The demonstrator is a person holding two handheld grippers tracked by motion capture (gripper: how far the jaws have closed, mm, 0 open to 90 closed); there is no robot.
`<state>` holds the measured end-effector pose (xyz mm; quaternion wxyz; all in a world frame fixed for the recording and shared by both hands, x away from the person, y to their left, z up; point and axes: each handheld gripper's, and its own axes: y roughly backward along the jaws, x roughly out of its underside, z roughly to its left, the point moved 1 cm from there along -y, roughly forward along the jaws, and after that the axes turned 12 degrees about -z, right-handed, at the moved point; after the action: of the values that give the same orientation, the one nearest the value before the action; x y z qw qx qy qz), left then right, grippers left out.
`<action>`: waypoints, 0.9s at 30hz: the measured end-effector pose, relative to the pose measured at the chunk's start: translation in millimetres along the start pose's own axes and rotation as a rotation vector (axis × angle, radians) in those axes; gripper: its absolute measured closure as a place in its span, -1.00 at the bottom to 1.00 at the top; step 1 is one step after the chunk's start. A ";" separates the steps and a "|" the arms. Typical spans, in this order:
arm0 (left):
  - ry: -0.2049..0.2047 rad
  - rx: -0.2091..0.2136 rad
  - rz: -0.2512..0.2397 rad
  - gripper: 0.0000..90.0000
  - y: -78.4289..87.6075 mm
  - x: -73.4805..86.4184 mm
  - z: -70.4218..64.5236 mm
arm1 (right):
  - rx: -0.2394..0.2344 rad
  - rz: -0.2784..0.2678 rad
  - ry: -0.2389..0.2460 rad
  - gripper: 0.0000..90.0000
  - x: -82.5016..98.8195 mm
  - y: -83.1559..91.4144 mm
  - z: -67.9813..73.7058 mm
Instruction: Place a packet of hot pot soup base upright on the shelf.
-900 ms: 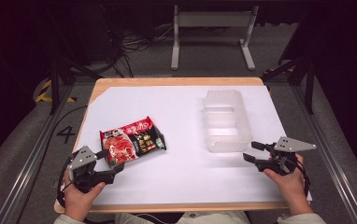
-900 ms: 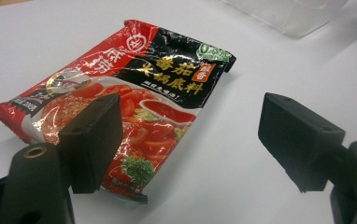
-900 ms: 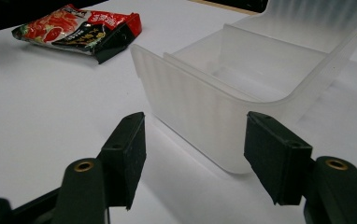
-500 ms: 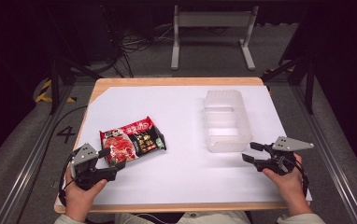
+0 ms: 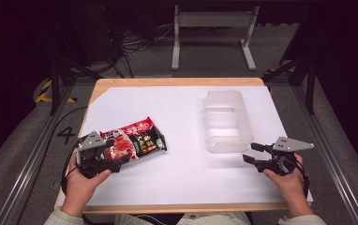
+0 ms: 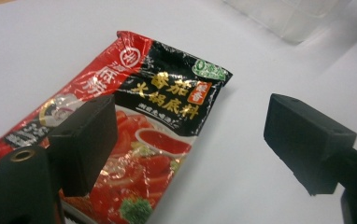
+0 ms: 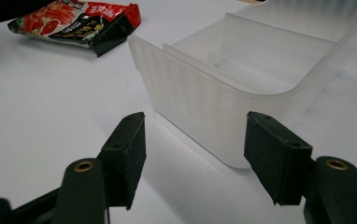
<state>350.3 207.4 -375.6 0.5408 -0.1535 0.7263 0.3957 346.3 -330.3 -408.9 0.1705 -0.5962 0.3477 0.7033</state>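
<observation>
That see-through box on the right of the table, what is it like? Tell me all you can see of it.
The plastic bin is a frosted, translucent oblong tub with rounded corners and ribbed outer walls. Inside, a cross wall divides it into compartments, and nothing lies in them. It stands upright and open-topped on the white table sheet, right of centre. The right gripper sits just short of its near end, jaws open, touching nothing.

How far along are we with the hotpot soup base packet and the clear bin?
Nothing looks done yet: the hotpot soup base packet lies flat on the white table, outside the clear plastic bin. In hand: the left gripper is open at the packet's edge. The right gripper, open, faces the bin. Grasping and any transfer remain.
</observation>
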 end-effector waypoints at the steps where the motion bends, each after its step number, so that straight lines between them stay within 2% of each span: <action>1: -0.003 0.000 0.001 -0.59 -1.9 -2.3 1.9 | 0.000 0.003 -0.002 -0.16 0.2 -0.3 -0.1; 7: 0.005 -0.004 0.001 -0.57 -11.4 -13.8 10.4 | 0.002 0.020 -0.019 -0.18 2.0 -1.6 -3.6; 10: 0.001 -0.001 0.009 -0.57 -22.8 -25.4 15.9 | 0.003 0.024 -0.023 -0.19 2.7 -1.3 -4.5; 14: -0.006 0.008 0.019 -0.57 -32.7 -32.2 21.5 | 0.002 0.030 -0.033 -0.19 4.5 -0.8 -5.0; 15: 0.016 0.032 0.027 -0.57 -38.3 -35.2 24.7 | 0.002 0.032 -0.039 -0.19 5.3 -0.8 -4.8; 17: 0.038 0.048 0.033 -0.57 -44.3 -38.7 29.0 | 0.000 0.040 -0.042 -0.20 7.9 -0.3 -4.1; 22: 0.063 0.043 0.016 -0.56 -54.9 -45.2 40.2 | 0.003 0.044 -0.042 -0.21 11.1 2.7 -3.9; 26: 0.061 0.033 0.008 -0.56 -63.0 -49.1 49.1 | 0.010 0.043 -0.049 -0.22 14.3 4.9 -4.4; 27: 0.073 0.034 -0.001 -0.56 -64.6 -50.0 50.7 | 0.011 0.044 -0.051 -0.22 15.4 5.0 -4.3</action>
<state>444.4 193.4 -361.8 0.5166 -0.1587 0.7521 0.3771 342.5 -339.5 -422.3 0.1670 -0.5691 0.3601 0.7201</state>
